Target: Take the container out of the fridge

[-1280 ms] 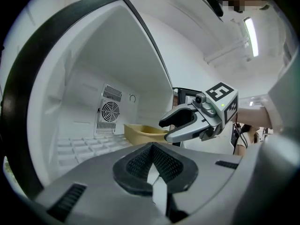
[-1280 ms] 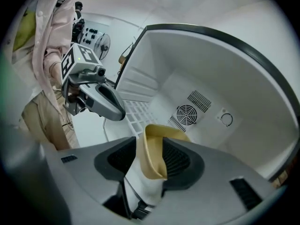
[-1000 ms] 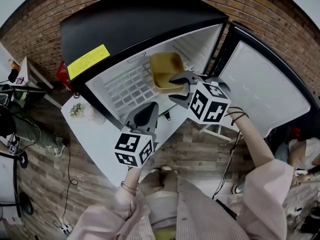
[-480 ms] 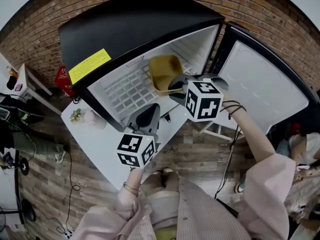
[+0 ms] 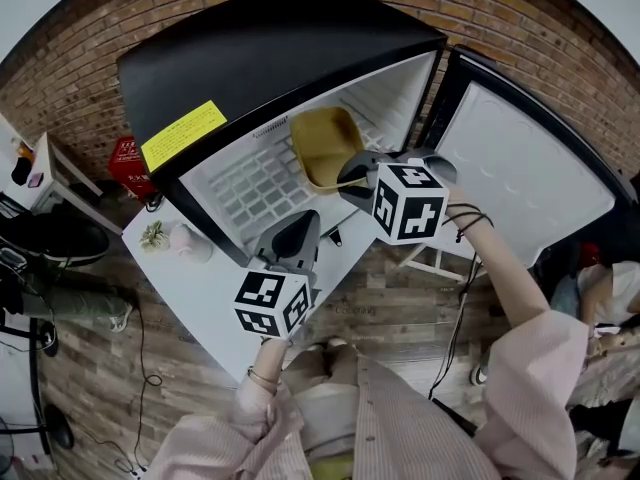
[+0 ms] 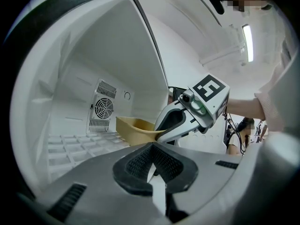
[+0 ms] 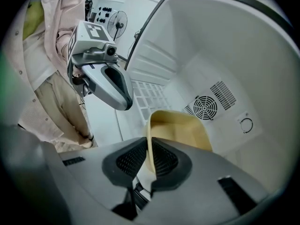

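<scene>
A mustard-yellow container [image 5: 323,140] stands on the white wire shelf [image 5: 245,183] inside the open fridge [image 5: 280,48]. My right gripper [image 5: 350,175] reaches in from the door side. Its jaws have just been closing, and its pads now press on the container's near rim [image 7: 149,139]. The left gripper view shows the same grip, with the right gripper [image 6: 160,131] on the container's [image 6: 132,127] edge. My left gripper [image 5: 296,230] hovers at the fridge's front edge, shut, with nothing between its fingers [image 6: 140,165]. It stays apart from the container.
The fridge door [image 5: 520,168] hangs open at the right. A round fan vent [image 7: 205,108] sits in the fridge's back wall behind the container. A white table [image 5: 215,278] at the lower left holds a small plant [image 5: 152,231]. A red object [image 5: 125,153] lies left of the fridge.
The right gripper's jaws stood open around the container's rim and have closed onto it. The left gripper has stayed where it was.
</scene>
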{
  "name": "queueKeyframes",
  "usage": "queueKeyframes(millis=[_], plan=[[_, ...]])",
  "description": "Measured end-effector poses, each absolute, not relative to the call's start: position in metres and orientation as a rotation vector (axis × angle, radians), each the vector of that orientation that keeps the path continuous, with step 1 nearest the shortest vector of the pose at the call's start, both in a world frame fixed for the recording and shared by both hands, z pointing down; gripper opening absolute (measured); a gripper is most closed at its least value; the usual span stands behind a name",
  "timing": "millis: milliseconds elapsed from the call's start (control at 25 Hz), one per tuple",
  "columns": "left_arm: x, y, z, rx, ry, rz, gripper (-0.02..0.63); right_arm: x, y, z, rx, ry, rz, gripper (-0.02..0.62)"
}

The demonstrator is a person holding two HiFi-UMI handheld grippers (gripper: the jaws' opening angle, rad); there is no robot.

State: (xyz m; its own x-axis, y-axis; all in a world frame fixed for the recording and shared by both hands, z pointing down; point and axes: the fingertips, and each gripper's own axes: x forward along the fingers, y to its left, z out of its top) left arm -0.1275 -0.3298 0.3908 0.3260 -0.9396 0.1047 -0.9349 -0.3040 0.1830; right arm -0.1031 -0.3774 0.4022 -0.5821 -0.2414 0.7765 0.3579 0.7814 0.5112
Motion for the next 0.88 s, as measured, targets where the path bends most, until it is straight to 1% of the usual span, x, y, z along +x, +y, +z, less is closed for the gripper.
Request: queueKeyframes(millis=[880], plan=[[-0.114,-0.299,0.392,2.465,-1.610,-0.019,-0.008,-0.079,-0.331,0.395,0.059,-2.108,-0.761,0.026]])
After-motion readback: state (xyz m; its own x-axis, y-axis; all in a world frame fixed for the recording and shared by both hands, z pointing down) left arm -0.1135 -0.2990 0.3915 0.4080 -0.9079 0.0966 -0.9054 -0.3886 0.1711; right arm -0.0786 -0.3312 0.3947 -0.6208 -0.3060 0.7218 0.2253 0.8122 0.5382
